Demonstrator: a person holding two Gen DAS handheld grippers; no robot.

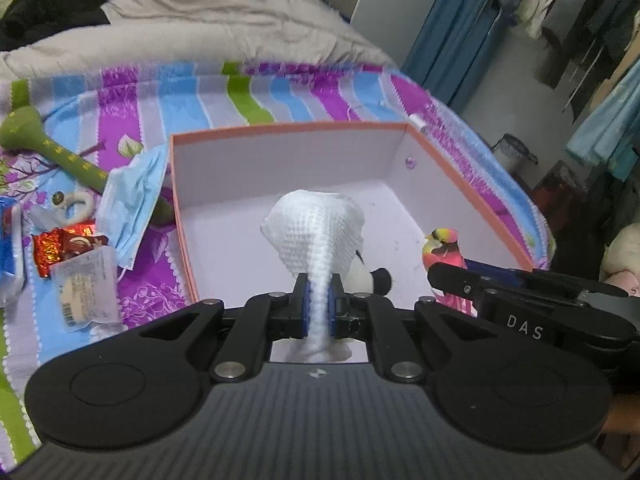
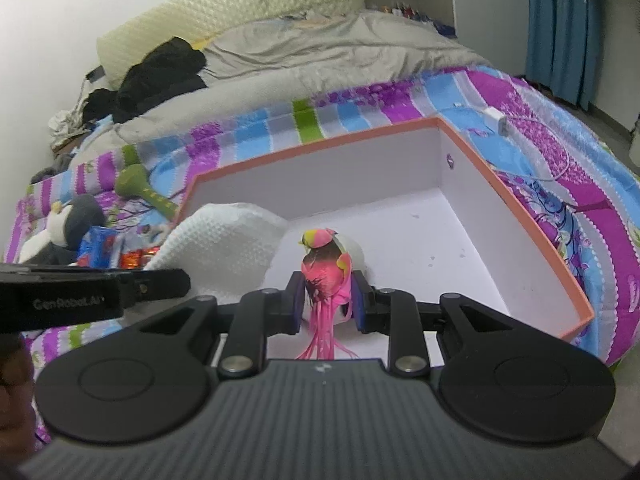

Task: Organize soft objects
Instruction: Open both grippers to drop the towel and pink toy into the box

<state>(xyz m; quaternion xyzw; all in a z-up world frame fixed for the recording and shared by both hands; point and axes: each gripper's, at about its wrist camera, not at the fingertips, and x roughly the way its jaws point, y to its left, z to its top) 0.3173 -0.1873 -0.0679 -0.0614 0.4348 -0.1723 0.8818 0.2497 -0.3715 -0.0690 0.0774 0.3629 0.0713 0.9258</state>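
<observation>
Over the open orange-rimmed box (image 1: 280, 130) on the striped bedspread (image 1: 256, 92), both grippers hang side by side, each tilted downward. The left gripper (image 1: 318, 300) has its jaws pinched nearly together on a white waffle-textured cloth (image 1: 316, 232), which fans out above the pads and trails in a twisted tail below them, over the box's white floor. The right gripper (image 2: 326, 300) has its jaws a little way apart and closed on the body of a pink-and-yellow toy bird (image 2: 325, 264); the bird sits upright between the pads with its long pink tail feathers hanging down behind. Seen from the left wrist, a small panda plush (image 1: 372, 278) lies on the box floor just behind the cloth (mostly hidden by it). Outside the box to its left lie a blue face mask (image 1: 134, 196), a green padded hammer-shaped toy (image 1: 44, 142), a red foil wrapper (image 1: 60, 250) and a clear packet (image 1: 86, 288). From the right wrist, a penguin plush (image 2: 68, 224) sits further left on the bedspread, and a white charger (image 2: 496, 118) with its cable rests beyond the box's far corner
</observation>
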